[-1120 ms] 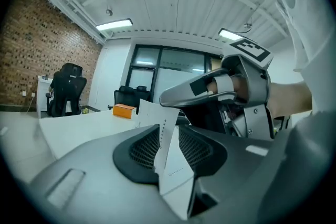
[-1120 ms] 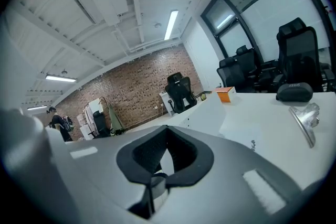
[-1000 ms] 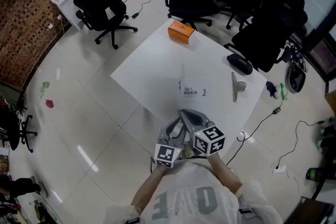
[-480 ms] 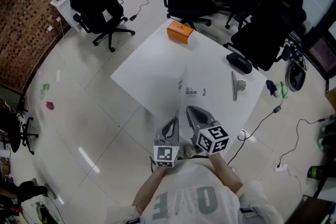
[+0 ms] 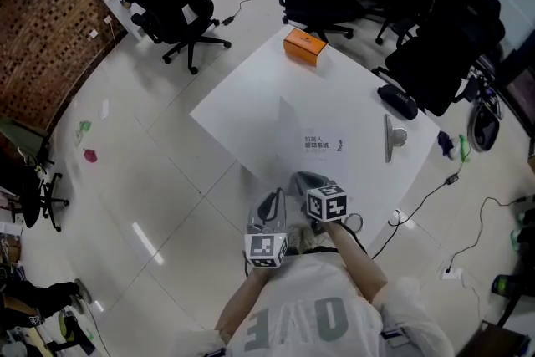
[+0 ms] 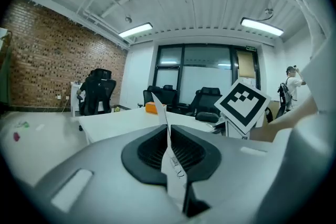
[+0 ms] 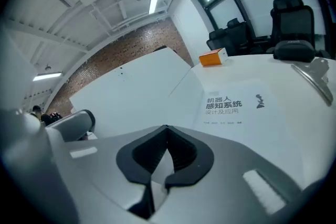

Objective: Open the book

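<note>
The white book lies on the white table with black title print facing up, also clear in the right gripper view. A large white sheet of it, cover or page, stands raised to the left of the print. My left gripper sits at the table's near edge. A thin white sheet runs edge-on between its pads. Those jaws have just been opening slightly, but still pinch the sheet. My right gripper hangs shut just short of the book, with nothing seen in its jaws.
An orange box sits at the table's far corner. A black case and a metal bracket lie at the right edge. Black office chairs ring the table. Cables trail on the floor to the right.
A second ago the left gripper's jaws were spread; now they are closed on the white sheet. The right gripper has dropped lower toward the table. The head view has shifted a little.
</note>
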A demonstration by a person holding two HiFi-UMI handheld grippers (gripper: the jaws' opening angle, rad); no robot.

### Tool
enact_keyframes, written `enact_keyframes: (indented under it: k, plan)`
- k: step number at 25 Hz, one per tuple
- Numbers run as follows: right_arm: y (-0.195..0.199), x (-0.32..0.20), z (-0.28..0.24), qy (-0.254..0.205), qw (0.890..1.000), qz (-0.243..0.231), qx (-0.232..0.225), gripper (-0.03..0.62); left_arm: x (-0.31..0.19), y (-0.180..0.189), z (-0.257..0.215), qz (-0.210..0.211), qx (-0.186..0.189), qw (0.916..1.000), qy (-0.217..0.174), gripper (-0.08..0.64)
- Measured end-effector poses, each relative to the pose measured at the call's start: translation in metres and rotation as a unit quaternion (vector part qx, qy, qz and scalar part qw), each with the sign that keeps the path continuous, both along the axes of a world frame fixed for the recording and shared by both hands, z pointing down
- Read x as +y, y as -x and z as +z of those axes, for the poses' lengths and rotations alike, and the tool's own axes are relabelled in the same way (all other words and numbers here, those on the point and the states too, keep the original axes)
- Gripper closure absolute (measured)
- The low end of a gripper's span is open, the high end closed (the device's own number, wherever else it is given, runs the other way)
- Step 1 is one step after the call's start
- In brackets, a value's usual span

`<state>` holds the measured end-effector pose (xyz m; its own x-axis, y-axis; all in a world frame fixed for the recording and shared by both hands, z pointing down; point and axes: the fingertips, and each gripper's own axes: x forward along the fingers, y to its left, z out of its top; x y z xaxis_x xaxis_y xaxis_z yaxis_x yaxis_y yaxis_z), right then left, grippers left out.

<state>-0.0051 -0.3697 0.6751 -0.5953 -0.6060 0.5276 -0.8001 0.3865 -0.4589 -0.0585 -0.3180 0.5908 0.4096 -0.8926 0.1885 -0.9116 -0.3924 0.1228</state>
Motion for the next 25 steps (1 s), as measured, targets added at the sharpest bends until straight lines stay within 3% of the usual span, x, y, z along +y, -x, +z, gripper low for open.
enact_keyframes:
  k: [6,13,20,25]
  plan:
    - [0.023,0.003,0.011,0.007,1.000,-0.020,0.004,0.588,0.004,0.036,0.009,-0.057,0.009,0.9982,0.014,0.505]
    - [0.038,0.002,0.026,0.024,0.999,-0.032,0.036,0.589,0.011,0.091,0.006,-0.142,0.024,0.9896,0.002,0.502]
    - [0.045,0.004,0.038,0.038,0.993,-0.046,0.100,0.589,0.007,0.093,0.004,-0.146,0.028,0.9890,-0.002,0.506]
    - [0.046,0.003,0.040,0.031,0.992,-0.048,0.112,0.589,0.004,0.082,0.002,-0.131,0.028,0.9909,-0.006,0.509]
